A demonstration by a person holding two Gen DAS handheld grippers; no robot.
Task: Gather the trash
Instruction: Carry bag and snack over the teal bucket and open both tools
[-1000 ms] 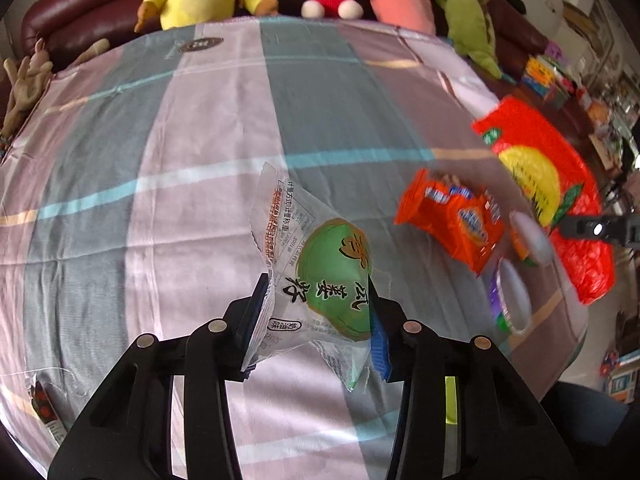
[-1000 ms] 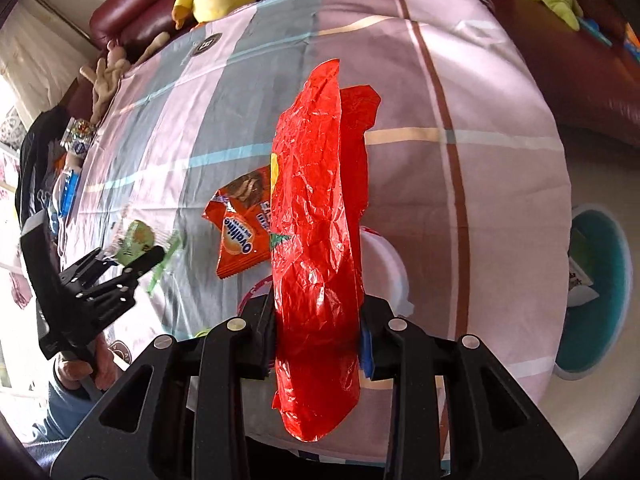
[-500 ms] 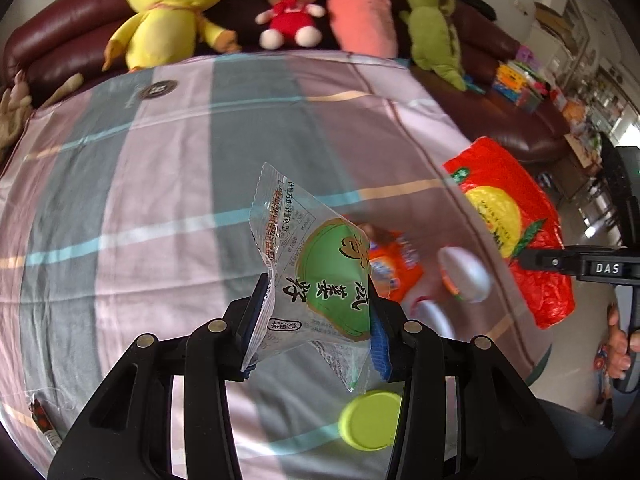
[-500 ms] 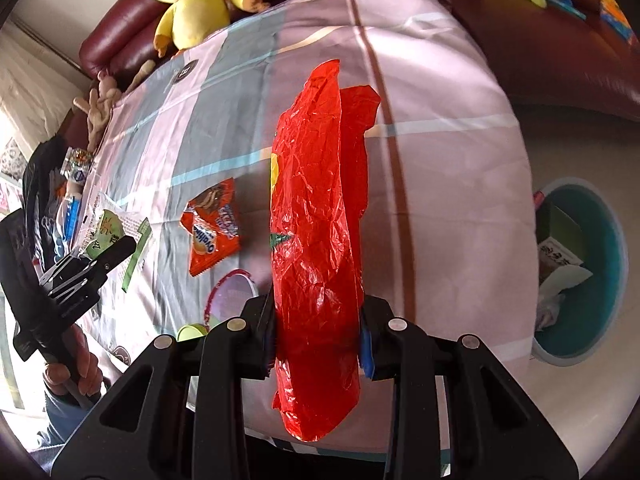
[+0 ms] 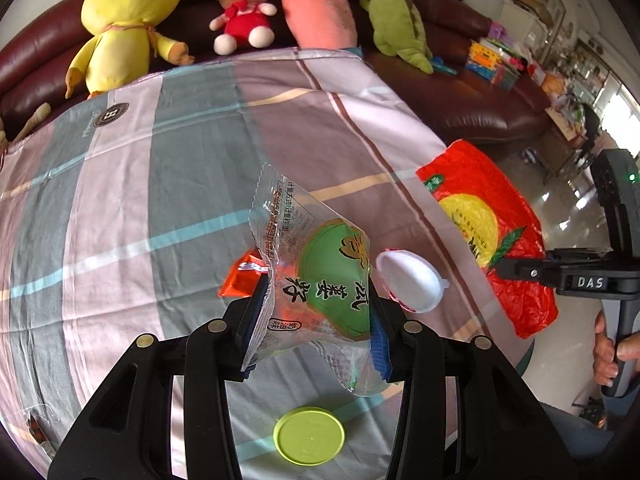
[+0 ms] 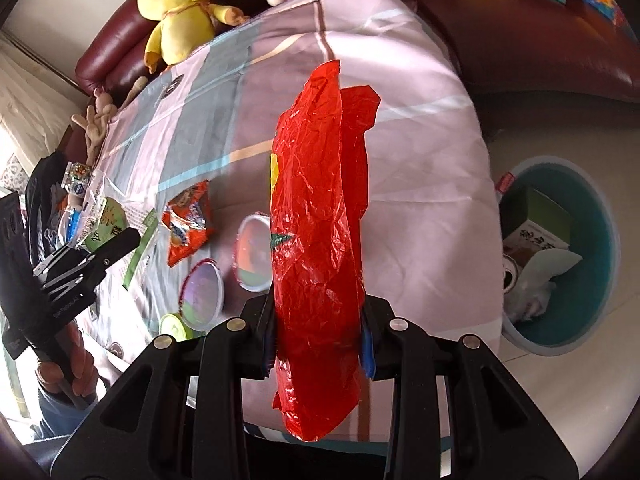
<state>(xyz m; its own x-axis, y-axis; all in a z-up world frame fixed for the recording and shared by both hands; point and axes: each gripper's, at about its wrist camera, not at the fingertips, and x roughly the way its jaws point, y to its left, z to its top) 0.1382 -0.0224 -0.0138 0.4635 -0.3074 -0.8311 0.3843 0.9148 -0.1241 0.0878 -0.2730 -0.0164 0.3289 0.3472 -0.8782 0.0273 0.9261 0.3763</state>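
Trash in both tongs right now. Left gripper (image 5: 316, 316) is clamped on a clear snack wrapper (image 5: 316, 272) with a green print, held upright at centre frame, pads biting its lower half. Right gripper (image 6: 320, 336) is clamped on a red plastic bag (image 6: 320, 240), edge-on and upright at centre frame, crumpled tail hanging below the jaws.

Handling, my read: both are thin film, near weightless, floppy and slick. Neither is fragile. They'll flap and can slide out under a loose pinch, so grip where the film is bunched or doubled, not a single flat edge. The bag looks well gathered between the pads. The wrapper is caught across a broad flat section, which is less secure.

Outward in the left view: orange snack packet (image 5: 240, 280) half hidden behind the wrapper, white lid (image 5: 412, 284) just right of it, green lid (image 5: 309, 436) at bottom centre, all lying on the striped cloth (image 5: 160, 200).

Right view: teal bin (image 6: 600, 248) at the right edge, on the floor beside the cloth-covered surface, already holding a box and tissue. It's near the bag but not under it, so the drop is not yet done.
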